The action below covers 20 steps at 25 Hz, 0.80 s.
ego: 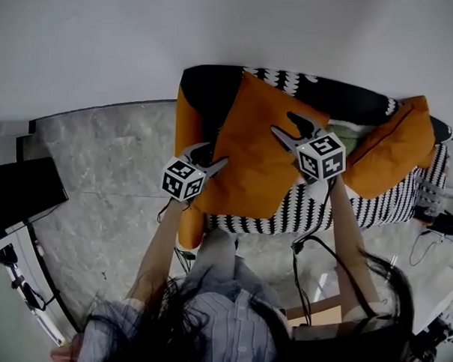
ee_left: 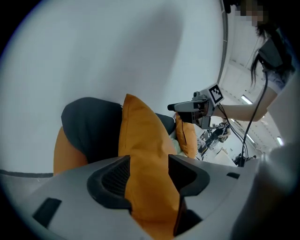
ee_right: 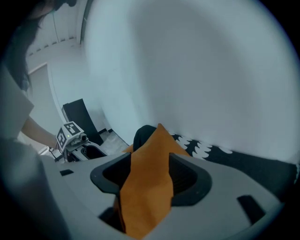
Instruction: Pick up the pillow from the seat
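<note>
Where a pale wall (ego: 143,38) meets grey stone floor (ego: 107,164), we count one black-and-white patterned seat (ego: 315,210) and two orange pillows, the nearer pillow (ego: 253,166) propped on it beside the second pillow (ego: 396,150), our left gripper (ego: 211,155) and right gripper (ego: 287,124) both spread apart astride its edges.

A white wall (ego: 106,29) fills the top of the head view. Under it is a grey stone floor (ego: 107,171). A black box (ego: 20,194) sits at the left edge. A second orange pillow (ego: 396,146) lies at the upper right. Black wires (ego: 439,221) bunch at the right edge.
</note>
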Each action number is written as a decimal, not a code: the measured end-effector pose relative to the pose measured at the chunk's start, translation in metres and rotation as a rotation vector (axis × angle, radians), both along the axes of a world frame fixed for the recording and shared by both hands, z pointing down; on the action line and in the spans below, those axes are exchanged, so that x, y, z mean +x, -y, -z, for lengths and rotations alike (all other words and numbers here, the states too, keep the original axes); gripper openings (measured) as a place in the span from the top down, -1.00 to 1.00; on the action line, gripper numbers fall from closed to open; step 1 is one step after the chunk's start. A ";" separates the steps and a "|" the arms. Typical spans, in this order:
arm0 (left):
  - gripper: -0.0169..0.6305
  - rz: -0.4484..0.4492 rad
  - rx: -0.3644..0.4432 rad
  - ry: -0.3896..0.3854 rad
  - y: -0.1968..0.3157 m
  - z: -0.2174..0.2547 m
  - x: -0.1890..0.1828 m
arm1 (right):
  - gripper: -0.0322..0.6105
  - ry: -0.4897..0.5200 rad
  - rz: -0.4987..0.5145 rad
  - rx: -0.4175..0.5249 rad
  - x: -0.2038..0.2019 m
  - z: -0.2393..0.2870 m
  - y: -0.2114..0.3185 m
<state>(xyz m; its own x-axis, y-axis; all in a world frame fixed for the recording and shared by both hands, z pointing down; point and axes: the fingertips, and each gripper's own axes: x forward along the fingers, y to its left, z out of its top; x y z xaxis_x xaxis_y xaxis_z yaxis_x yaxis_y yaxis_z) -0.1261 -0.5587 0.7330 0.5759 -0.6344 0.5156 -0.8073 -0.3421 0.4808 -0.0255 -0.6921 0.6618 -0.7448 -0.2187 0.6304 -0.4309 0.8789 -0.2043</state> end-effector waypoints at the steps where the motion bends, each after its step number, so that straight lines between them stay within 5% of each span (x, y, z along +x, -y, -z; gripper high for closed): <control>1: 0.18 0.006 -0.012 -0.021 0.003 -0.005 -0.001 | 0.13 -0.019 0.007 0.010 -0.003 -0.006 0.010; 12: -0.03 0.078 -0.085 -0.245 0.036 -0.035 -0.003 | -0.08 -0.226 0.265 -0.050 -0.030 -0.059 0.058; 20: -0.03 0.073 -0.115 -0.214 0.043 -0.053 0.010 | -0.08 -0.270 0.291 -0.179 -0.039 -0.083 0.056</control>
<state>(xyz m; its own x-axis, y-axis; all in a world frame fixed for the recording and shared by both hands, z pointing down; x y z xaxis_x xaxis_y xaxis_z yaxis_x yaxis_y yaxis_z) -0.1157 -0.6018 0.7856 0.6348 -0.6222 0.4581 -0.7034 -0.2199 0.6760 -0.0643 -0.7483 0.7449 -0.5622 0.1067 0.8201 -0.2293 0.9327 -0.2785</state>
